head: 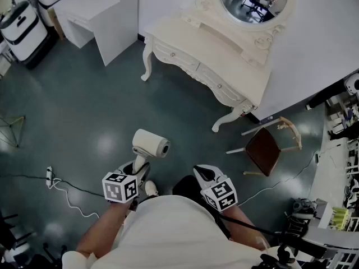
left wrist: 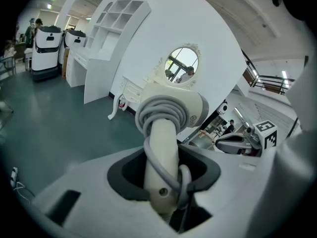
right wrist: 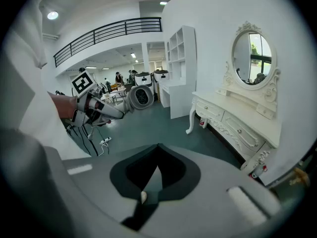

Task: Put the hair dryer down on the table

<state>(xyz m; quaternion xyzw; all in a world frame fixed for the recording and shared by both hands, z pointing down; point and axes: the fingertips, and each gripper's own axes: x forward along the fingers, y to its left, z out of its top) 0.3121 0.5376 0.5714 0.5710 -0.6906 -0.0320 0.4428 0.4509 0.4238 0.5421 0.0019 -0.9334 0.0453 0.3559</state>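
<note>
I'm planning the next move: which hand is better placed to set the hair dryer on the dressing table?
Left: the left tool grips the hair dryer by the handle; the right tool is shut and empty.

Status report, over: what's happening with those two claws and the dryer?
Left gripper shut on hair dryer handle. Right gripper shut, empty. Dressing table ahead, chair off to its side.

Cream hair dryer (head: 150, 144), cord wound round handle, held upright, well apart from table (head: 216, 50).
</note>
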